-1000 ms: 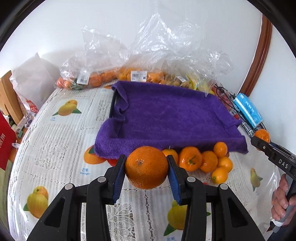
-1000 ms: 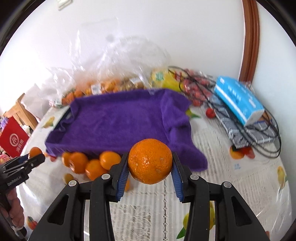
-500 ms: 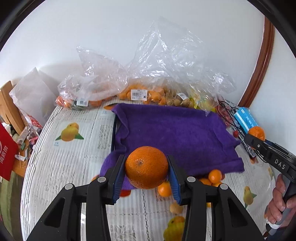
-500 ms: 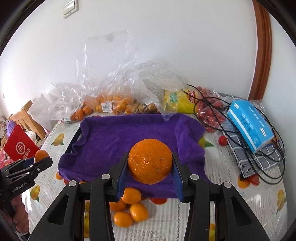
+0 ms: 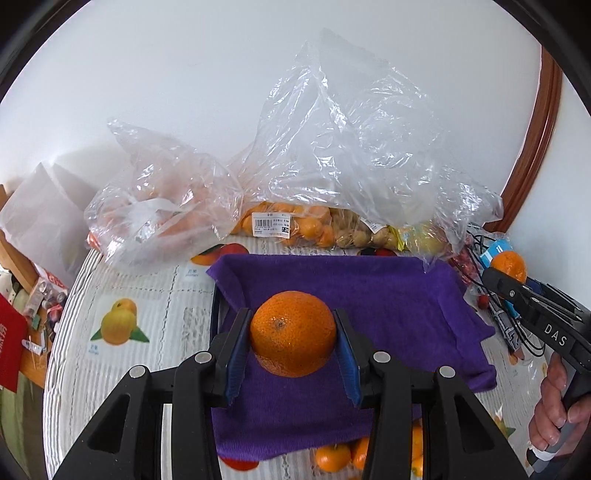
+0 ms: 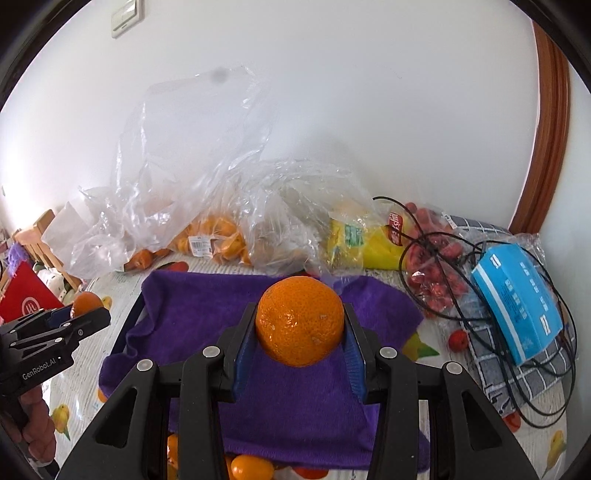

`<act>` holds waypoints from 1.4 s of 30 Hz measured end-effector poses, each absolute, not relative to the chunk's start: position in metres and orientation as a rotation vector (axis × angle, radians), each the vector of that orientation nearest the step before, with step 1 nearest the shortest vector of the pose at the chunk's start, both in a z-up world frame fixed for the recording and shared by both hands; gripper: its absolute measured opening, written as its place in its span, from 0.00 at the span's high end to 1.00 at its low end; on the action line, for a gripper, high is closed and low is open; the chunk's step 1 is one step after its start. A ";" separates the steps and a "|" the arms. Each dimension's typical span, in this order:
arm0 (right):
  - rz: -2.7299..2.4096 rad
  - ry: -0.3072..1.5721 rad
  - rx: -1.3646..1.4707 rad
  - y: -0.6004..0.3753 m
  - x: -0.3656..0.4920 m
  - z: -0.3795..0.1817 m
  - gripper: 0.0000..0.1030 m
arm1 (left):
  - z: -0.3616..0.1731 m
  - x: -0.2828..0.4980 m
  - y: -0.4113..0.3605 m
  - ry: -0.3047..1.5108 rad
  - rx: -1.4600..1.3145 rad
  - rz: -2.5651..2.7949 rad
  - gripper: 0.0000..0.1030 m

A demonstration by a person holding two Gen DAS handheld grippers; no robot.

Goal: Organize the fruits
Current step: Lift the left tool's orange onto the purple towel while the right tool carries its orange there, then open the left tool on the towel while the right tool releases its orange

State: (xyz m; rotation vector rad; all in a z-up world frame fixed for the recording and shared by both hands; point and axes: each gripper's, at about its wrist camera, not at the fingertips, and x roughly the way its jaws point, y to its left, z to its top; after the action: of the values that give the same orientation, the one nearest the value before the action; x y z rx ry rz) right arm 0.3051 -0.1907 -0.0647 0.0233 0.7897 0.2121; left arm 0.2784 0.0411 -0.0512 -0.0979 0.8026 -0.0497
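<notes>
The left gripper (image 5: 293, 349) is clamped on an orange (image 5: 293, 332), and the right gripper (image 6: 299, 338) pinches another orange (image 6: 300, 320); both fruits hang above the purple towel (image 5: 388, 306). The gripper bodies cover the towel's near edge, so the small oranges (image 5: 332, 456) there are partly cut off. The towel's middle is free. Behind it, crumpled plastic bags (image 5: 332, 158) blur the fruit inside.

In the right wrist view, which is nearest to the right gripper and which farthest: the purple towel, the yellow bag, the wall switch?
From the right gripper:
1. Purple towel, directly beneath.
2. Yellow bag, behind the towel, by the wall.
3. Wall switch, high at upper left.
</notes>
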 end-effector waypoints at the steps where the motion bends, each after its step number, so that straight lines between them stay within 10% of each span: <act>1: 0.212 0.791 0.024 -0.191 0.309 -0.066 0.59 | -0.052 0.282 0.041 0.803 -0.095 -0.049 0.60; 42: 0.217 0.971 -0.040 -0.185 0.377 -0.166 0.59 | -0.134 0.366 0.033 0.992 -0.069 -0.059 0.60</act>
State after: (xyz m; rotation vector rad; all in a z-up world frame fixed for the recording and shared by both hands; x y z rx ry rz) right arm 0.3766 -0.1848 -0.1655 -0.0395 0.9714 0.2171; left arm 0.3658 0.0325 -0.1345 -0.0688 0.9921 -0.0590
